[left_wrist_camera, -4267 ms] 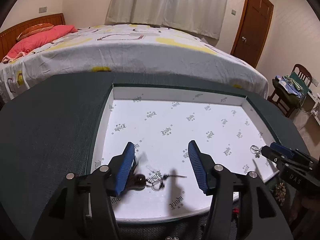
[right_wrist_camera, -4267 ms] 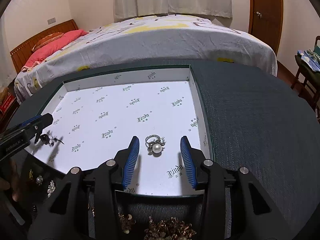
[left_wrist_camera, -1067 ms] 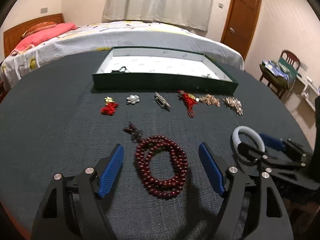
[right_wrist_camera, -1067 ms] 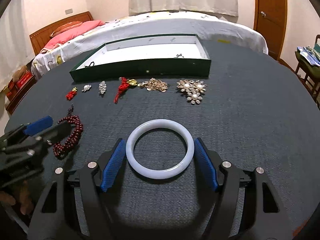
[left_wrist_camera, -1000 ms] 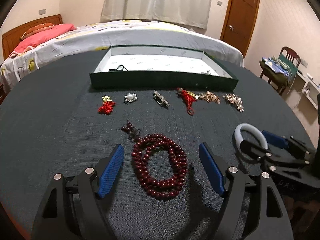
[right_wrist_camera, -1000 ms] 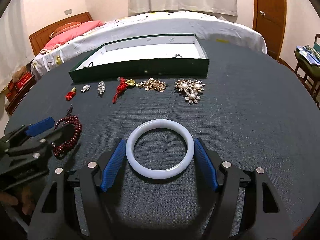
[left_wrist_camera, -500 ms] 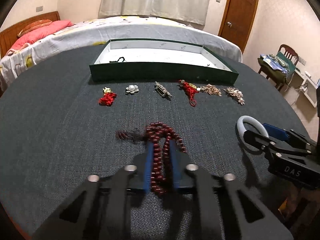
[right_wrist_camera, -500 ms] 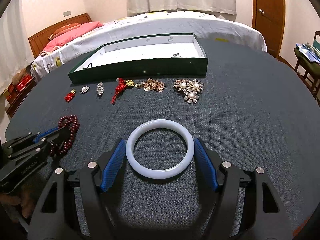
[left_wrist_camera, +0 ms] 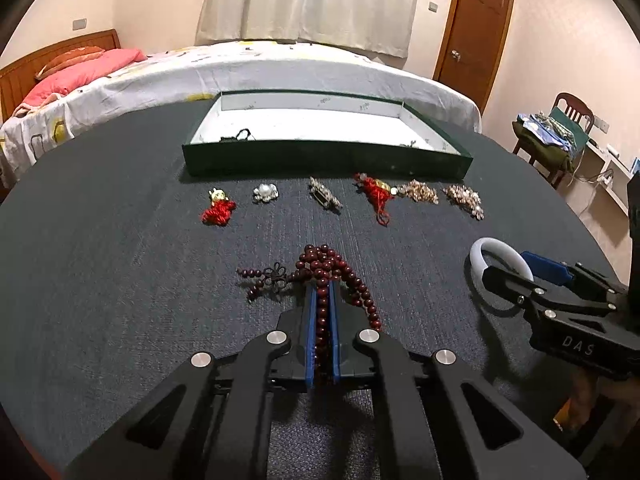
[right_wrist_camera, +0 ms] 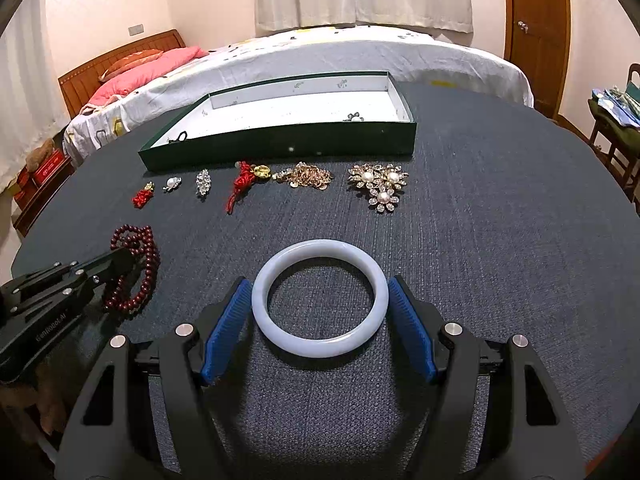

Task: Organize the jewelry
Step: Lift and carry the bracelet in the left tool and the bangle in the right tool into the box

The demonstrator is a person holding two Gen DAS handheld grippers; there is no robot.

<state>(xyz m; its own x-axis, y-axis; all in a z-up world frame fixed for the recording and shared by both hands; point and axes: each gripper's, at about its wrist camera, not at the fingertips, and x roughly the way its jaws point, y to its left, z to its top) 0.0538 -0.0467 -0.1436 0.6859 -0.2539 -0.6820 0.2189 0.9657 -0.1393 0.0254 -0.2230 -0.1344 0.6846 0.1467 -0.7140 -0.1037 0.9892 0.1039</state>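
While the left gripper (left_wrist_camera: 321,292) pinches the dark red bead string (left_wrist_camera: 322,276) at six o'clock of its view, several loops spill outside the pads, so a lift could snag the knotted tassel or let strands slip. Nearest in the right view, the right gripper (right_wrist_camera: 320,296) flanks the white bangle (right_wrist_camera: 320,298), its spread pads just beside the rim (contact is hard to judge). At twelve o'clock, past the brooch row (right_wrist_camera: 378,186), the green tray (right_wrist_camera: 280,142) offers open floor; its front wall demands clearance.
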